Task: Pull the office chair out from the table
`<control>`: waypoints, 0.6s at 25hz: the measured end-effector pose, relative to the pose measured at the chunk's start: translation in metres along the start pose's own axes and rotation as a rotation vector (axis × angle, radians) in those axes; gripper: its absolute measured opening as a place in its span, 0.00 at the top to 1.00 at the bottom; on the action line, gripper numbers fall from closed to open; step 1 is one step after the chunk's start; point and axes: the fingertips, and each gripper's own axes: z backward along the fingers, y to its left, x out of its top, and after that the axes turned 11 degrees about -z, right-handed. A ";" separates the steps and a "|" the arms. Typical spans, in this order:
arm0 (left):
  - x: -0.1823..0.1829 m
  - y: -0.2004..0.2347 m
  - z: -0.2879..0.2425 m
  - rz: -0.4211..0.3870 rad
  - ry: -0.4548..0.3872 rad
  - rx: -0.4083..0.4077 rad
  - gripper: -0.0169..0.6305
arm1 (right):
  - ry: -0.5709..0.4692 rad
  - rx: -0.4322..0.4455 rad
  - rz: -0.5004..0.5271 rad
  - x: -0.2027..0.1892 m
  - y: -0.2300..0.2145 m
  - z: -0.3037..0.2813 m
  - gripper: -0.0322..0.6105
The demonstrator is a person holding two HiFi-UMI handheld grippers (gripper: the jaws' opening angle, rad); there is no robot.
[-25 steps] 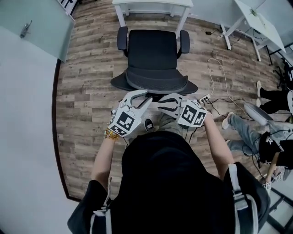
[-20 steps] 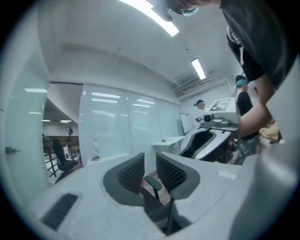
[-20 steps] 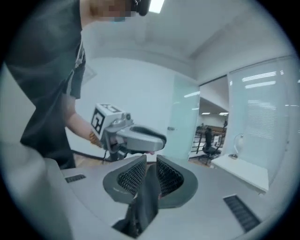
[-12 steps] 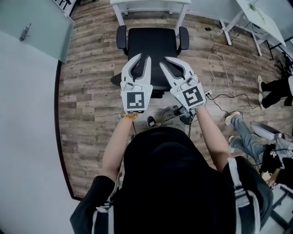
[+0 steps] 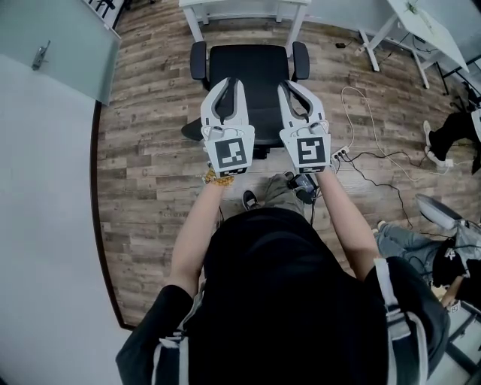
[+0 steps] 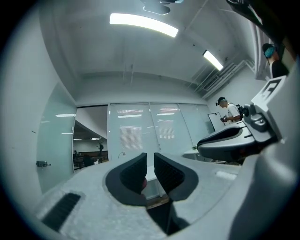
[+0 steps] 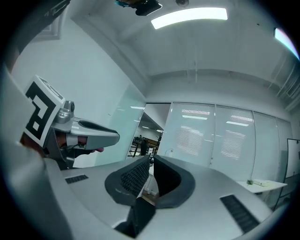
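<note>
Left gripper (image 5: 228, 84) and right gripper (image 5: 290, 84), jaws just narrowed to slits, empty, hover level above the office chair (image 5: 249, 64), seemingly clear of the far table (image 5: 248, 6); avoid bumping it.

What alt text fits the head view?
From above, a person holds a left gripper and a right gripper out over a black chair at a white table. Their fingers have just been closing, with nothing between them.

text: none legible | brands, numbers, signs: none | coded patterns only: black-and-white square marker (image 5: 229, 154) on the left claw (image 5: 228, 83) cube; matching square marker (image 5: 309, 150) on the right claw (image 5: 293, 84) cube (patterns, not letters) | black-and-white print (image 5: 105, 6) at the top edge: too cropped to read
</note>
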 end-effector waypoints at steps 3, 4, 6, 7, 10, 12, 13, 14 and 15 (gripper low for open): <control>-0.005 -0.001 -0.002 0.008 0.011 0.001 0.89 | 0.004 -0.029 -0.002 -0.003 -0.004 0.001 0.91; -0.006 -0.002 -0.002 0.015 0.015 0.000 0.89 | 0.007 -0.041 -0.002 -0.005 -0.005 0.001 0.91; -0.007 -0.004 -0.003 0.032 0.024 -0.005 0.89 | 0.022 -0.064 -0.007 -0.009 -0.007 0.001 0.91; -0.007 -0.005 -0.004 0.039 0.027 -0.007 0.89 | 0.030 -0.074 -0.013 -0.011 -0.007 0.000 0.91; -0.006 -0.002 -0.004 0.042 0.027 -0.009 0.90 | 0.038 -0.087 -0.022 -0.011 -0.007 -0.002 0.92; -0.007 -0.001 -0.003 0.044 0.029 -0.007 0.90 | 0.038 -0.088 -0.020 -0.011 -0.005 -0.001 0.92; -0.008 0.000 -0.002 0.046 0.032 -0.006 0.90 | 0.040 -0.089 -0.019 -0.011 -0.004 0.000 0.92; -0.009 0.000 -0.002 0.049 0.034 -0.004 0.90 | 0.042 -0.090 -0.019 -0.011 -0.003 0.000 0.92; -0.010 0.001 -0.002 0.051 0.036 -0.003 0.90 | 0.044 -0.090 -0.020 -0.011 -0.003 0.000 0.92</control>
